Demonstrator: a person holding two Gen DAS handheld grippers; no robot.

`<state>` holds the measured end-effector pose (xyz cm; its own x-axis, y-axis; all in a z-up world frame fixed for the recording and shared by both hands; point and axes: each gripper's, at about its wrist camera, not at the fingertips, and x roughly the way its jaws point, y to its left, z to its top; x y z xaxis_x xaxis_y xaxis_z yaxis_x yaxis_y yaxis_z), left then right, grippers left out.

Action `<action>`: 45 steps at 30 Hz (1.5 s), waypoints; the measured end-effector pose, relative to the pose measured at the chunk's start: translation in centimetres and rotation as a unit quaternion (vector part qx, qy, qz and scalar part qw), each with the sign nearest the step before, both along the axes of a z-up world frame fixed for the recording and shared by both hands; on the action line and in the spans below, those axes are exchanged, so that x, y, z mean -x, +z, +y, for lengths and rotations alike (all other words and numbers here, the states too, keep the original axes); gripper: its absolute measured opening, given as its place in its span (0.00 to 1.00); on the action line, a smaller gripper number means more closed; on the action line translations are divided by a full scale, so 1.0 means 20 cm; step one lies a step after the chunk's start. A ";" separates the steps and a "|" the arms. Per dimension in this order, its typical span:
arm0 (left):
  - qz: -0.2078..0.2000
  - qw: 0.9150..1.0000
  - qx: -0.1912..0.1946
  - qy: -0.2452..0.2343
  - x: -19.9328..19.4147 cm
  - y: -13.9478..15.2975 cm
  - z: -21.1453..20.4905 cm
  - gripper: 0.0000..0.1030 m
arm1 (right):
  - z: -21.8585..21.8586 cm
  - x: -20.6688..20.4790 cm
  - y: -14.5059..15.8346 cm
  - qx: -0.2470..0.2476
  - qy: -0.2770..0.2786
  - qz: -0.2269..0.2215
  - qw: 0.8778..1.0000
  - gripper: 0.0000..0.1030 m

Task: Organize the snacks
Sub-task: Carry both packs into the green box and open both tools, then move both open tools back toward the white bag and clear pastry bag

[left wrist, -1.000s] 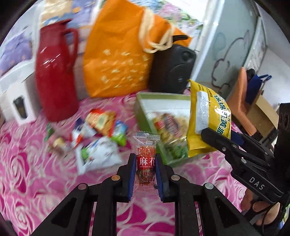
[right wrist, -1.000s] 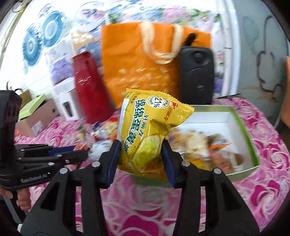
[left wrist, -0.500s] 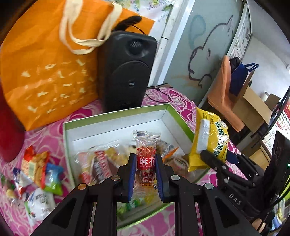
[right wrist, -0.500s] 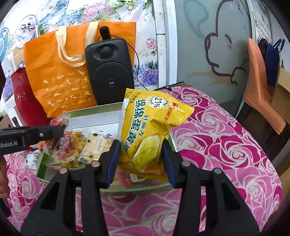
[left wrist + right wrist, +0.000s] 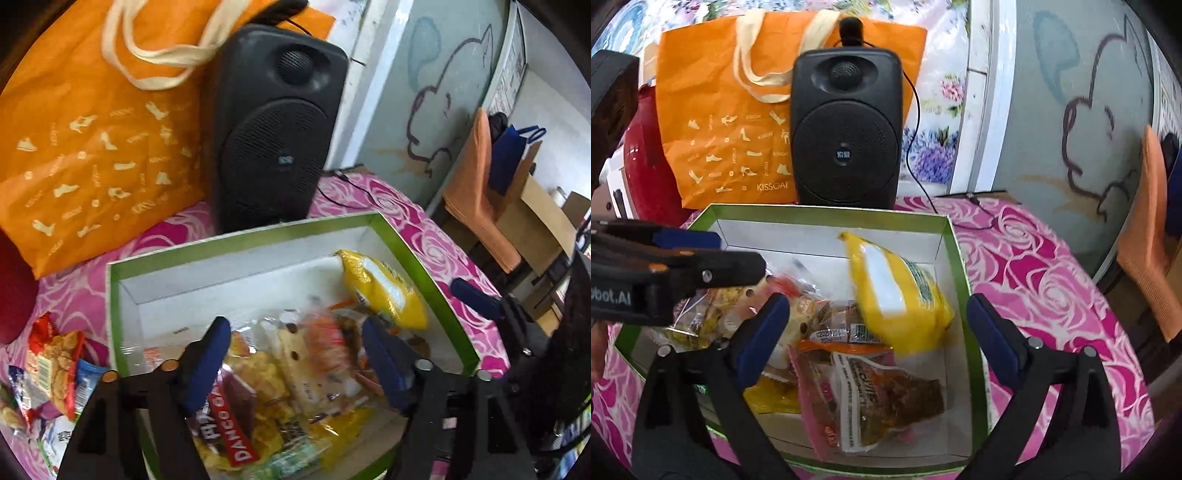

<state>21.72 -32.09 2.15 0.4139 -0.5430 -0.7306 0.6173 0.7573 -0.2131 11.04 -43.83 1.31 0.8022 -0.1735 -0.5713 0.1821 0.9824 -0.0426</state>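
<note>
Left gripper [image 5: 295,347]: jaws spread wide, holding nothing, low centre of frame over the box.
Right gripper [image 5: 877,325]: jaws wide apart, empty, above the box.
Snacks [image 5: 871,395]: mixed clear and orange packets heaped on the box floor.
Yellow bag [image 5: 901,295]: glossy, white panel, lying tilted near right wall.
Box [image 5: 960,258]: green rim, white inside, mid-frame.
Loose packets [image 5: 51,365]: left edge, outside the box.
Behind: black speaker [image 5: 846,129], orange tote [image 5: 720,122], upper frame.

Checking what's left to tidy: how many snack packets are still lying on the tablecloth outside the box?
At least 3, bunched left of the green box: a red-and-yellow packet, a blue one beside it, and a white one at the edge of view. More may be hidden.
</note>
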 end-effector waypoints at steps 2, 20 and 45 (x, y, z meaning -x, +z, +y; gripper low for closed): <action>-0.002 1.000 -0.001 0.003 0.00 0.00 0.02 0.80 | 0.00 0.01 0.01 0.003 -0.007 -0.002 1.000 0.94; -0.002 0.999 0.003 0.038 0.26 0.16 0.43 0.81 | 0.24 0.22 0.22 -0.049 0.015 -0.014 0.999 0.99; 0.056 0.981 -0.024 0.182 0.07 -0.26 1.12 0.80 | 1.00 0.16 0.06 -0.067 0.203 0.073 0.974 0.99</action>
